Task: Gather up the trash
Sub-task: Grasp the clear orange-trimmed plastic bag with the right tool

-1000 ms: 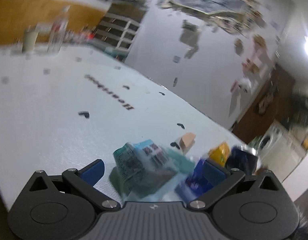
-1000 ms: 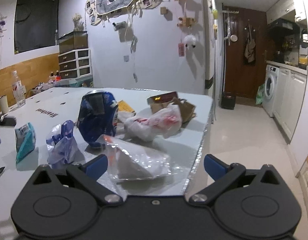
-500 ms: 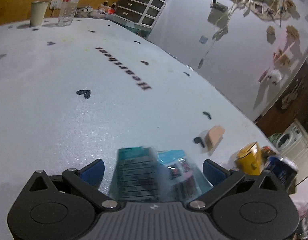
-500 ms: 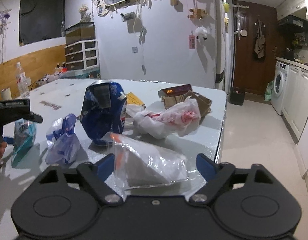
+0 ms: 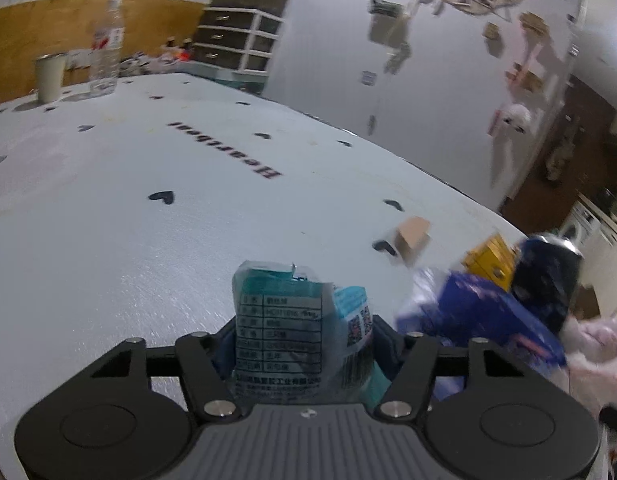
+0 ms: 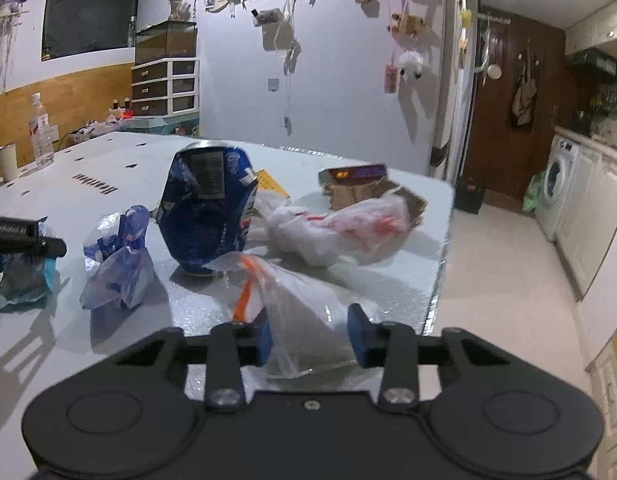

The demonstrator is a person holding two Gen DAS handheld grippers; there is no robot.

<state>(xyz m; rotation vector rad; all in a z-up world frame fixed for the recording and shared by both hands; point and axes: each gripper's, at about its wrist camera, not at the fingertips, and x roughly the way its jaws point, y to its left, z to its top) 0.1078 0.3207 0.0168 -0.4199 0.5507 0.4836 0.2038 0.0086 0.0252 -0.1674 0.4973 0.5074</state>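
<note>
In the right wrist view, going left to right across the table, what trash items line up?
Teal printed packet in the left gripper → crumpled blue-and-white plastic bag → crushed blue drink can → white plastic bag with red print.

Right tool [image 6: 310, 338] around clear bag [image 6: 304, 320] (crumpled)

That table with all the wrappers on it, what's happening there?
A person is clearing trash off the table with a handheld gripper in each hand. The left gripper is shut on a teal packet. The right gripper has its fingers on either side of a clear bag, closing on it. A blue can, a blue wrapper and a white bag lie untouched.
</note>
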